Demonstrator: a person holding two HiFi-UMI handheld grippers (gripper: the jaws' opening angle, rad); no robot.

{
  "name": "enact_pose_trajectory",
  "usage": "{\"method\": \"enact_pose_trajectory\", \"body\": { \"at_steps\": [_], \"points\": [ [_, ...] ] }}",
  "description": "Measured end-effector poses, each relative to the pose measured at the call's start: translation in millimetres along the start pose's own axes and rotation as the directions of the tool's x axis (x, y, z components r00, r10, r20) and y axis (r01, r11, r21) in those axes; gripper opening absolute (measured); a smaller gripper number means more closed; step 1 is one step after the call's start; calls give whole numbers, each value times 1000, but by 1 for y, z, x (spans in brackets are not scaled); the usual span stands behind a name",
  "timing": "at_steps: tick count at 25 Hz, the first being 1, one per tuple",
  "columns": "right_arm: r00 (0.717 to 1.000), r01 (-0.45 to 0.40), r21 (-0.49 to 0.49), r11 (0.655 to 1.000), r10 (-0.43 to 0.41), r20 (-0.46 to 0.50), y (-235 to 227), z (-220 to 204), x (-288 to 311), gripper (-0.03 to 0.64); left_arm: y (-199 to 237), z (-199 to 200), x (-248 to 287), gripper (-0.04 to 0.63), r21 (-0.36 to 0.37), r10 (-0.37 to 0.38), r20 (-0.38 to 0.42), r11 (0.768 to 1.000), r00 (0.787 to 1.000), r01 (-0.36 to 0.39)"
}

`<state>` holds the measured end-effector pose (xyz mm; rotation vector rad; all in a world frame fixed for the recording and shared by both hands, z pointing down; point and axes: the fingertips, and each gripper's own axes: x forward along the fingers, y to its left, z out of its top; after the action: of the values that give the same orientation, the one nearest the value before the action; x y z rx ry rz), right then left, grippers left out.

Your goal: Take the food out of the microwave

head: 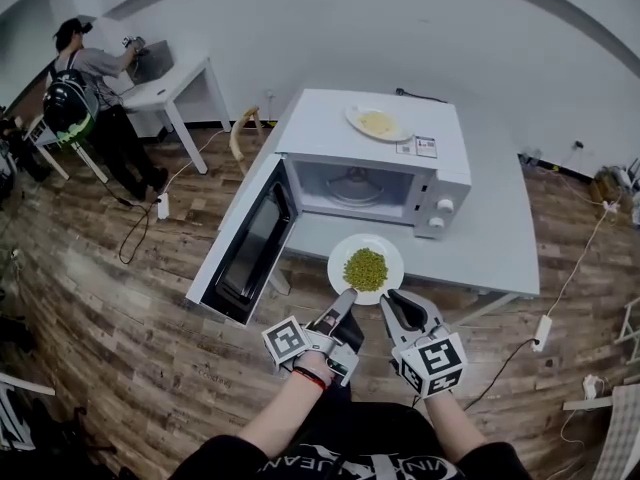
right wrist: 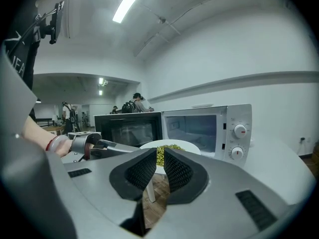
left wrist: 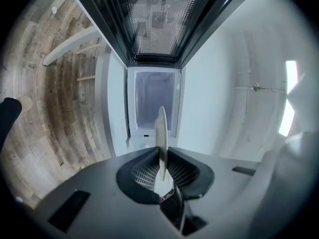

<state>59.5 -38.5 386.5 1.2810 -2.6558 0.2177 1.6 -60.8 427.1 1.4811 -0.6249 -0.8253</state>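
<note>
Plate [head: 342, 251] is out of the microwave [head: 372, 183], rim clenched in the left gripper [head: 346, 298] jaws. The right gripper [head: 392, 300] jaws are parted, empty. Setting down likely remains.

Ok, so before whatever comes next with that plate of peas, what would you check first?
1. Grip: ok, the left gripper is clamped on the rim of the plate.
2. Plate out of the microwave: ok, it sits in front of the open cavity.
3. Load: ok, the peas are heaped mid-plate and the plate looks level.
4. Spare hand: ok, the right gripper has its jaws apart and empty, beside the rim.
5. Setting-down room: ok, the table is bare right of the plate.
6. The door: not ok, it hangs open.
</note>
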Motion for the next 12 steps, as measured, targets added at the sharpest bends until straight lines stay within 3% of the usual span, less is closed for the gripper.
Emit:
{"method": "enact_pose_trajectory", "body": {
  "at_steps": [12],
  "points": [
    [1000, -23, 18, 1000, 23, 1, 21, -7, -20, 55, 2, -3, -32, 43, -13, 19, 38, 1000, 999, -18]
  ]
}}
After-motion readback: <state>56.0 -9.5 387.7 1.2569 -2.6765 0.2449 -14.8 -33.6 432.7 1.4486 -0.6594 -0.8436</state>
